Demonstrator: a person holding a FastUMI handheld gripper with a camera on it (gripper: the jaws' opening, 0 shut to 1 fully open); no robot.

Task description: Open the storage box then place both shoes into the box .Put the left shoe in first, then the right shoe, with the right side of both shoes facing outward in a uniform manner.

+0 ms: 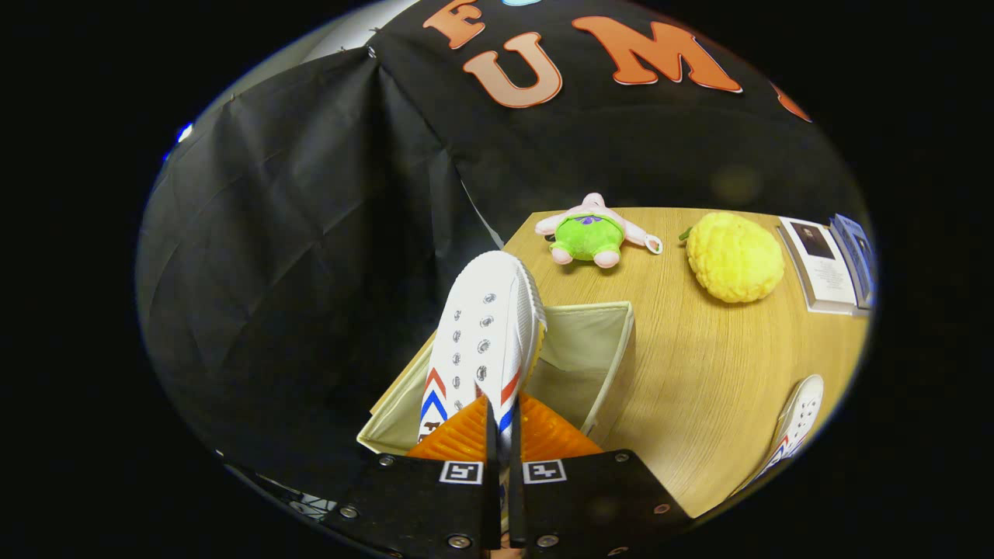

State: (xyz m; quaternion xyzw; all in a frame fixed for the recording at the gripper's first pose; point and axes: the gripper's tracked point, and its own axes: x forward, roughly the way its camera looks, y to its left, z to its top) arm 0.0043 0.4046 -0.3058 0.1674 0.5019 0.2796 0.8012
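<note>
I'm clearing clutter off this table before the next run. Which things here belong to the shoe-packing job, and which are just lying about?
Job: white shoe pinched in the gripper above the open storage box; second shoe on the table beside the box.

Lying about: pink-and-green plush toy; yellow plush ball; booklets.

Recording booth, black cloth wall point(311, 194), wooden table point(699, 373), plush toys point(590, 237), booklets point(827, 268)
</note>
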